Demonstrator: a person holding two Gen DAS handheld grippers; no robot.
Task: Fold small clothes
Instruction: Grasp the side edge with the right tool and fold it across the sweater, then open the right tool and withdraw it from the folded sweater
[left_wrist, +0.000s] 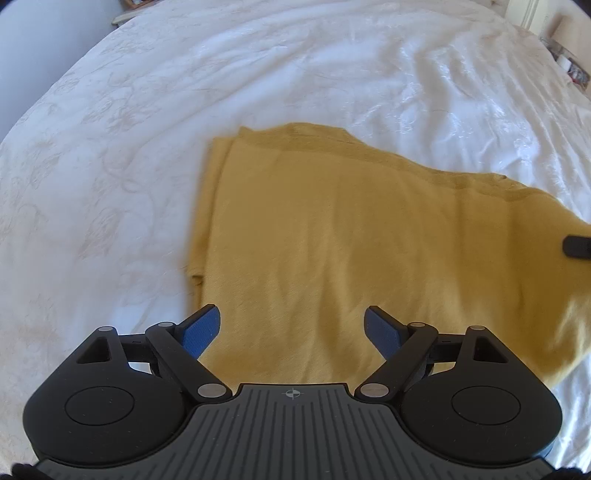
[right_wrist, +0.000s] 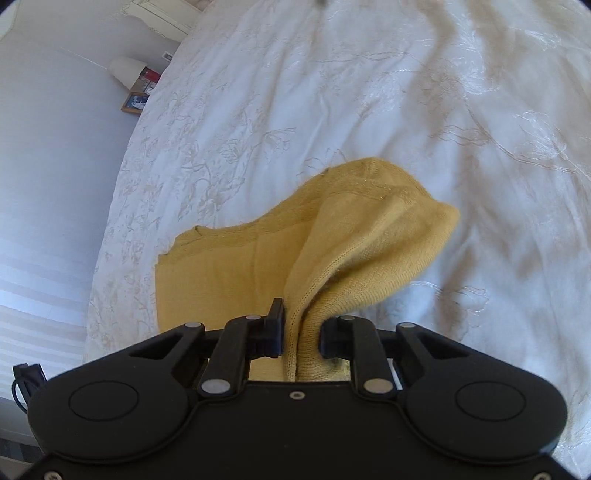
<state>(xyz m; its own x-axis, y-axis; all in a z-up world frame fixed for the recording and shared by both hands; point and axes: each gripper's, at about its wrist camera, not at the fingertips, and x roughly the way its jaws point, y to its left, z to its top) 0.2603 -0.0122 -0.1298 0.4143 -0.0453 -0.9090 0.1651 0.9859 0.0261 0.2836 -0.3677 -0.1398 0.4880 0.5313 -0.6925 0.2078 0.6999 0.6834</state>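
Observation:
A mustard-yellow knit garment (left_wrist: 351, 240) lies on the white bedspread (left_wrist: 147, 110), its left side folded over in layers. My left gripper (left_wrist: 291, 328) is open and empty, its blue pads (left_wrist: 201, 328) above the garment's near edge. My right gripper (right_wrist: 301, 332) is shut on the garment's right edge (right_wrist: 369, 258) and holds that part lifted and draped above the bed. The tip of the right gripper (left_wrist: 576, 245) shows at the right edge of the left wrist view.
The bedspread (right_wrist: 406, 92) is embroidered and wrinkled, stretching far beyond the garment. A bedside shelf with a white lamp (right_wrist: 127, 70) and framed pictures (right_wrist: 135, 101) stands past the bed's left edge. Small objects (left_wrist: 569, 62) sit at the far right.

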